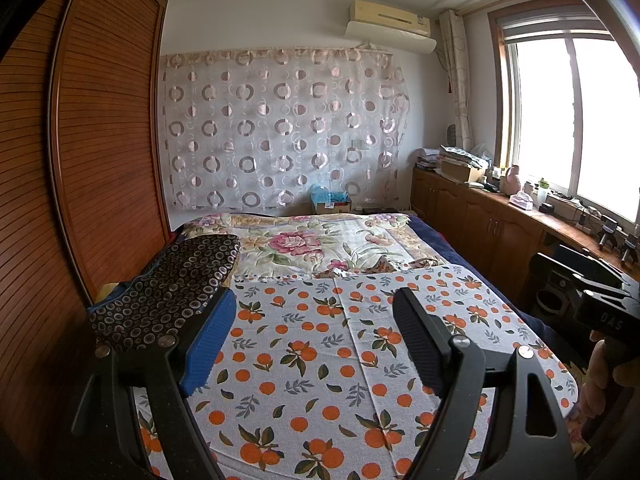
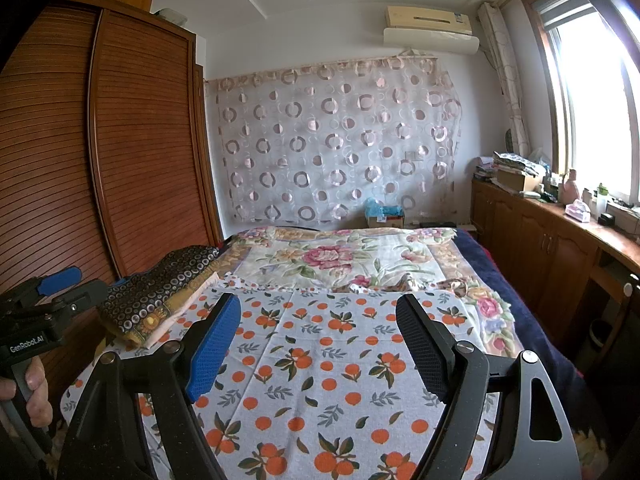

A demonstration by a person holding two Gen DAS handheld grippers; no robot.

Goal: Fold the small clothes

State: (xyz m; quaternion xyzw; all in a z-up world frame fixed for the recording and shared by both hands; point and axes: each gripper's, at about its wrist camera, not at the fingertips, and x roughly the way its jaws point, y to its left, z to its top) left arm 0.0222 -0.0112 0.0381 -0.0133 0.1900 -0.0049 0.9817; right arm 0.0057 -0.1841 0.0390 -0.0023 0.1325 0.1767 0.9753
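Left gripper [image 1: 314, 322] stands with its jaws spread wide and nothing between them, hovering above the orange-print cloth [image 1: 320, 360]. One finger carries a blue pad [image 1: 210, 344]; the other carries a black pad [image 1: 418, 340]. Neither pad touches fabric.

Viewed left to right from the left wrist camera: a slatted wooden wardrobe [image 1: 80, 160] fills the left side. Beside it, at the bed's left edge, lies a dark folded garment with a small ring pattern [image 1: 172, 284]. It rests apart from the orange-print cloth, which is spread flat over the near half of the bed. Beyond that lies a floral bedspread [image 1: 304, 244]. A sheer curtain with circle motifs [image 1: 280, 128] hangs on the far wall, with an air conditioner [image 1: 390, 24] above it. Low wooden cabinets [image 1: 480, 220] run beneath the window [image 1: 568, 112] on the right. At the right edge the right gripper [image 1: 592, 292] is seen side-on, fingers of a hand [image 1: 596, 380] on its grip.

From the right wrist camera, the right gripper [image 2: 320, 334] is likewise released, jaws wide and empty above the same cloth. At the far left a hand [image 2: 30, 392] holds the left gripper's handle.
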